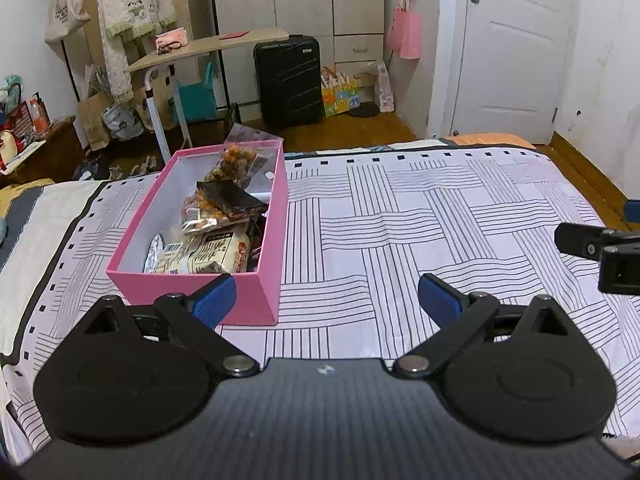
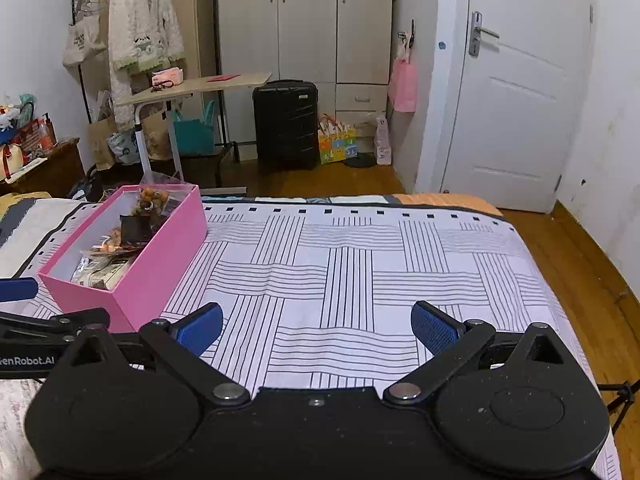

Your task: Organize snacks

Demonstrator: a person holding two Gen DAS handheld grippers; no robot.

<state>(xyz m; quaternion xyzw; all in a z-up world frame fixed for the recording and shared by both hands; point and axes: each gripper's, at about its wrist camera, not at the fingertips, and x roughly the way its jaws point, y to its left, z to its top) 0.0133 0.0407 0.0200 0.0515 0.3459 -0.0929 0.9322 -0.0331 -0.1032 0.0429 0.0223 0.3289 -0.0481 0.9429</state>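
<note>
Left wrist view: my left gripper point(image 1: 326, 300) is spread wide and holds nothing, beside the pink box point(image 1: 272, 240) where the snacks point(image 1: 208, 248) lie. My right gripper point(image 2: 316, 328) gapes likewise over bare striped bedspread point(image 2: 360, 260); wooden floor point(image 2: 560, 248) runs along the bed's right edge.

Pink box point(image 1: 264, 272) with pale inside, on white bedcover point(image 1: 400, 220) printed with black line blocks in a woven pattern. Orange-brown, black and cream snack packets point(image 1: 216, 236) inside. Blue ribbed pads point(image 2: 200, 328) on black tongs point(image 2: 316, 326); black suitcase point(image 2: 286, 124) on brown wooden floor point(image 2: 340, 182).

One pink box point(image 1: 256, 288) at centre left holds several snack packets point(image 1: 208, 258); one black suitcase point(image 1: 289, 80) stands behind.
</note>
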